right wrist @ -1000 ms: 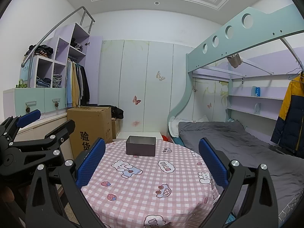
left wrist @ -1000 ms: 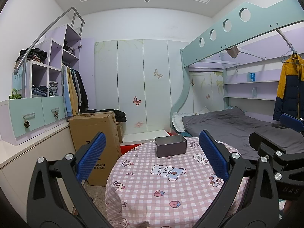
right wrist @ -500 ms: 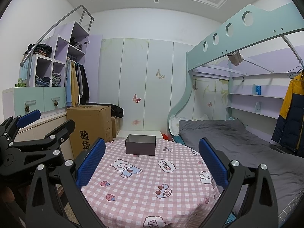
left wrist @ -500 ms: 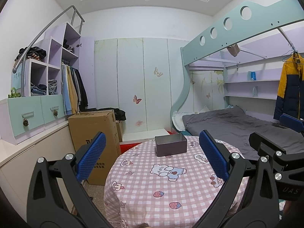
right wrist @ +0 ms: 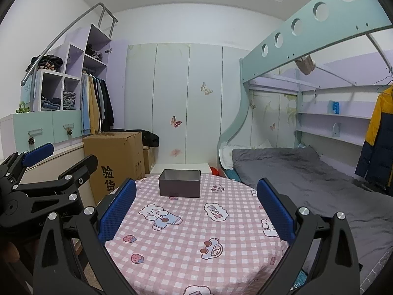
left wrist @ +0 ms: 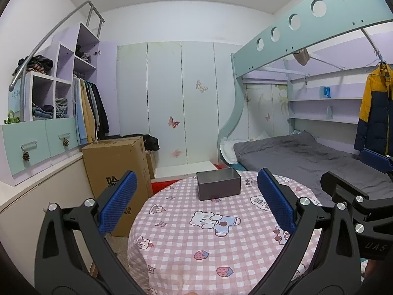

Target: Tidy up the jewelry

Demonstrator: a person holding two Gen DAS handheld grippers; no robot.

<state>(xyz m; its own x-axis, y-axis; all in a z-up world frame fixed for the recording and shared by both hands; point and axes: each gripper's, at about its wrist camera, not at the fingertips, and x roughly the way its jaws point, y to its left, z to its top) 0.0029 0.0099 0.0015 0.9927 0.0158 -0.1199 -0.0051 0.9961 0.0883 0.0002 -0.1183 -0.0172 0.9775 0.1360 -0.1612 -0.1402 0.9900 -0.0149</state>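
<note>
An open grey metal box (left wrist: 218, 183) stands at the far side of a round table with a pink checked cartoon cloth (left wrist: 186, 241); it also shows in the right wrist view (right wrist: 179, 186). Its inside is hidden. No jewelry is visible. My left gripper (left wrist: 196, 204) is open and empty, held above the near side of the table. My right gripper (right wrist: 196, 209) is open and empty too, beside the left one, which shows at the left edge of the right wrist view (right wrist: 44, 184).
A cardboard carton (left wrist: 118, 169) stands on the floor left of the table. A bunk bed with a grey mattress (left wrist: 307, 154) is to the right. Shelves, drawers and hanging clothes (left wrist: 88, 108) line the left wall. A yellow and navy jacket (left wrist: 375, 113) hangs far right.
Both views have shifted slightly; the table and box sit a little lower and further off. Both grippers stay open and empty.
</note>
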